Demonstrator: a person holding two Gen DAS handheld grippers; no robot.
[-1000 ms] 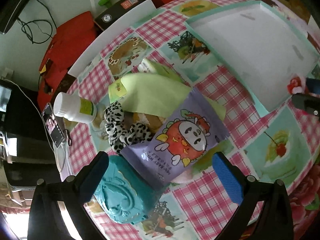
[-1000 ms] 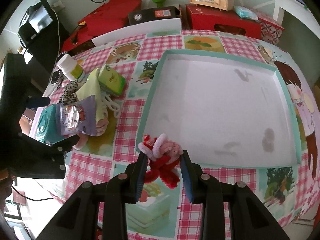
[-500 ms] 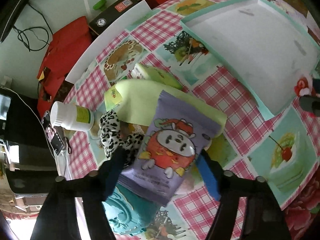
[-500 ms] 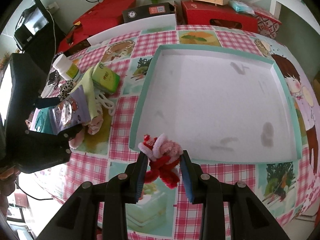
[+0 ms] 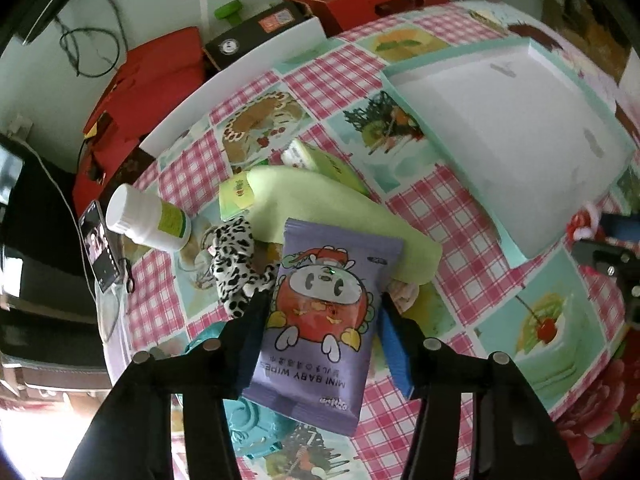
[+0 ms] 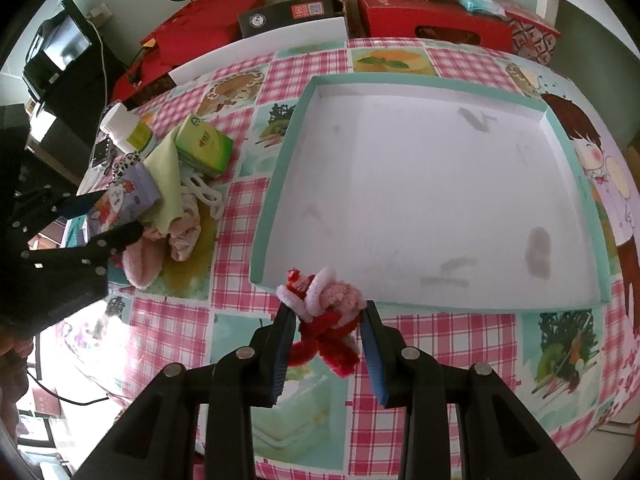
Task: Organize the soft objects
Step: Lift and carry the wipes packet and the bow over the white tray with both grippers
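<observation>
Two views tell it, and the left wrist comes first: the left gripper (image 5: 320, 344) has just been closing, its fingers coming in from wide to a middling gap around the purple pack of baby wipes (image 5: 325, 320), which now sits between them. The dark left finger (image 5: 250, 344) lies against the pack's edge and the blue pad on the other side is at or very near its edge, so I judge the grip just made or about to be made, though the pack does not look squeezed. It lies on top of the pile – green cloth (image 5: 320, 196), spotted black-and-white fabric (image 5: 236, 260) and a teal item (image 5: 248, 424) under it – with a white bottle (image 5: 144, 220) beside. The mint-rimmed tray (image 5: 448, 148) lies well apart, up and to the right. From the right wrist, the right gripper (image 6: 326, 336) is narrowed on a red, pink and white pipe-cleaner toy (image 6: 326, 312), holding it clear of the chequered bench (image 6: 440, 336), just short of the tray's near rim (image 6: 440, 307). The tray holds nothing, so the sorting has barely begun – the change means the wipes are likely the next item to lift, while the toy waits to be set inside.
</observation>
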